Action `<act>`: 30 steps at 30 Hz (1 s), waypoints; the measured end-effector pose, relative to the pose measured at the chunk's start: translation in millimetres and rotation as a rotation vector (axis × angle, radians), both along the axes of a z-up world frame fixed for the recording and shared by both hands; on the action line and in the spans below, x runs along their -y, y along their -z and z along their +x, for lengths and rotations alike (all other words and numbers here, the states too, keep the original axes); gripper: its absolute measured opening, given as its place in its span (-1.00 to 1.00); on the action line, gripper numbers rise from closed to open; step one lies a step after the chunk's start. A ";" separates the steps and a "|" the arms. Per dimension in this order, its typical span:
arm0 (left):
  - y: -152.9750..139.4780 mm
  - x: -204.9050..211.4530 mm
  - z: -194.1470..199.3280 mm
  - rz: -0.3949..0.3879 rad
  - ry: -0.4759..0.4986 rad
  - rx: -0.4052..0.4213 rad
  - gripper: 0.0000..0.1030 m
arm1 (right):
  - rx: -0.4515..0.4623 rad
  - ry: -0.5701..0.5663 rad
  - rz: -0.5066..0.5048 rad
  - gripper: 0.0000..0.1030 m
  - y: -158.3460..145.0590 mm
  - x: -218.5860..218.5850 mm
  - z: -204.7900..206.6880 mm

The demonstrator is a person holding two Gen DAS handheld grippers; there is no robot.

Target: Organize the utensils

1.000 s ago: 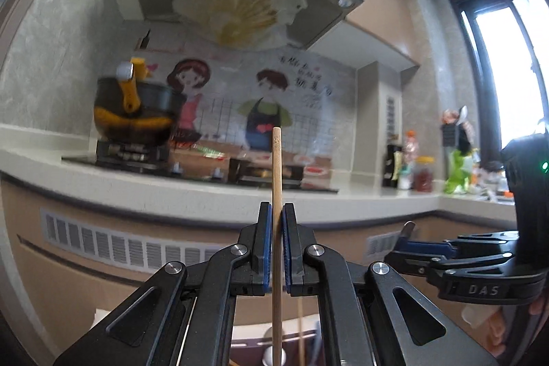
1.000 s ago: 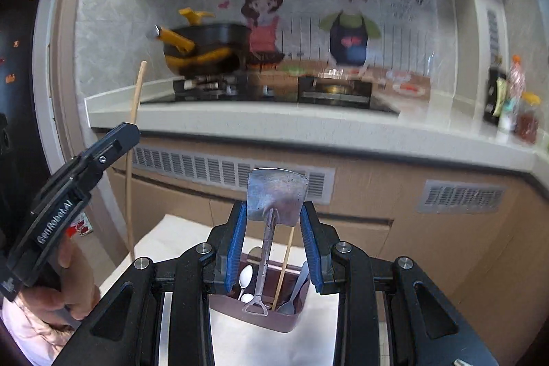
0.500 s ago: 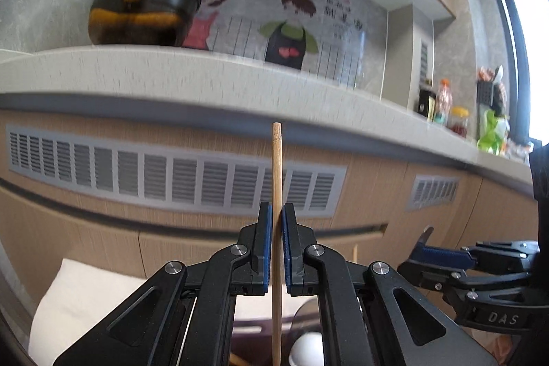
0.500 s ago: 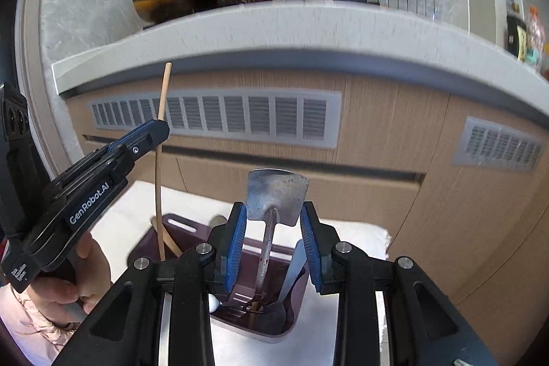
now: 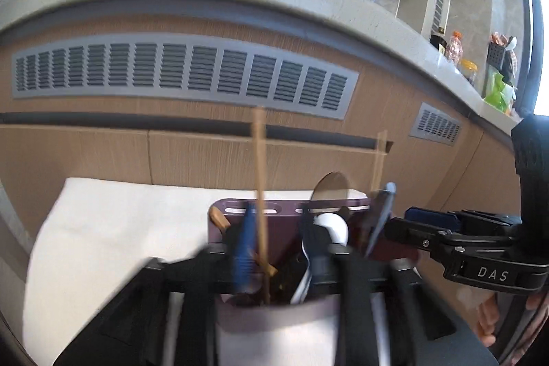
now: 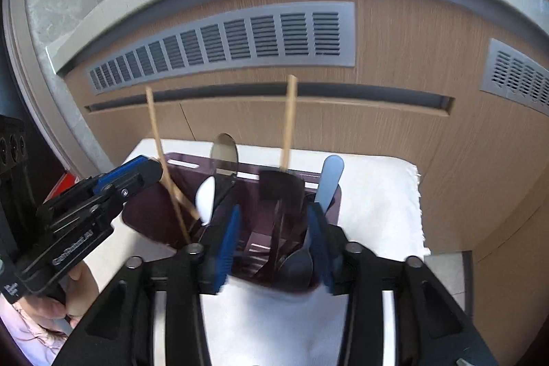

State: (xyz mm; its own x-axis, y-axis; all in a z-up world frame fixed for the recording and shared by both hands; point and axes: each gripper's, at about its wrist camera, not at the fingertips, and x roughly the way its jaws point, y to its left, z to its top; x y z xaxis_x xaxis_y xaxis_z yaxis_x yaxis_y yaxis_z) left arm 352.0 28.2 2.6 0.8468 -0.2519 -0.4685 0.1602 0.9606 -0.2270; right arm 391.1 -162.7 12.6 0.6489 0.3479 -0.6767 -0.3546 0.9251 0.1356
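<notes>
While both jaws opening, I watch drop. Left gripper (image 5: 281, 251) lets chopstick (image 5: 259, 194) go, already standing in maroon holder (image 6: 322, 194). Right gripper (image 6: 274, 239) frees spatula (image 6: 279, 191), same holder. Risk: withdrawing pad catches chopstick, tips holder.

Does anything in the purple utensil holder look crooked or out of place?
Mostly tidy. One chopstick leans diagonally across the left end of the holder, while the other chopstick stands nearly upright. Nothing looks spilled or broken.
</notes>
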 end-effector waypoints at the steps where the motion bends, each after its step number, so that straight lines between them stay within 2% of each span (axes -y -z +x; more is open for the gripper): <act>1: -6.9 -0.9 -9.7 0.006 -0.006 0.016 0.20 | 0.016 0.009 0.009 0.05 -6.5 2.7 -8.5; 3: -23.3 -0.5 -35.7 0.044 -0.021 0.051 0.35 | 0.061 0.020 0.030 0.34 -23.7 7.2 -31.1; 6: -41.1 4.4 -73.9 0.122 -0.043 0.060 0.62 | 0.130 0.031 0.045 0.53 -48.3 11.9 -75.1; 8: -48.1 7.2 -97.5 0.147 -0.046 0.051 0.71 | 0.166 0.039 0.050 0.70 -59.0 13.9 -104.4; 12: -51.2 9.3 -153.1 0.192 -0.072 0.018 0.91 | 0.212 0.078 0.050 0.90 -68.9 17.3 -156.7; 15: -49.1 10.4 -187.7 0.192 -0.092 -0.006 0.98 | 0.245 0.113 0.039 0.96 -67.4 19.2 -194.8; 20: -41.0 12.8 -235.5 0.190 -0.138 0.024 0.99 | 0.303 0.166 -0.028 1.00 -56.8 14.8 -248.5; 23: -34.9 16.5 -253.9 0.206 -0.166 0.017 0.99 | 0.300 0.196 -0.063 1.00 -46.9 14.7 -267.9; 26: -30.2 17.9 -266.0 0.189 -0.177 0.002 0.99 | 0.289 0.211 -0.066 1.00 -39.4 16.6 -280.5; 30: -34.0 20.4 -278.2 0.180 -0.188 0.026 0.99 | 0.295 0.225 -0.086 1.00 -34.3 18.2 -289.3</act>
State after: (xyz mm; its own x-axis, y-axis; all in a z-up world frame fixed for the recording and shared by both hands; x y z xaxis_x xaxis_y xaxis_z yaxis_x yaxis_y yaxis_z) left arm 73.8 7.8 36.6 0.8830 -0.0039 -0.4693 -0.0211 0.9986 -0.0480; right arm 101.8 -180.9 46.9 0.8740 0.1244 -0.4698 -0.1533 0.9879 -0.0237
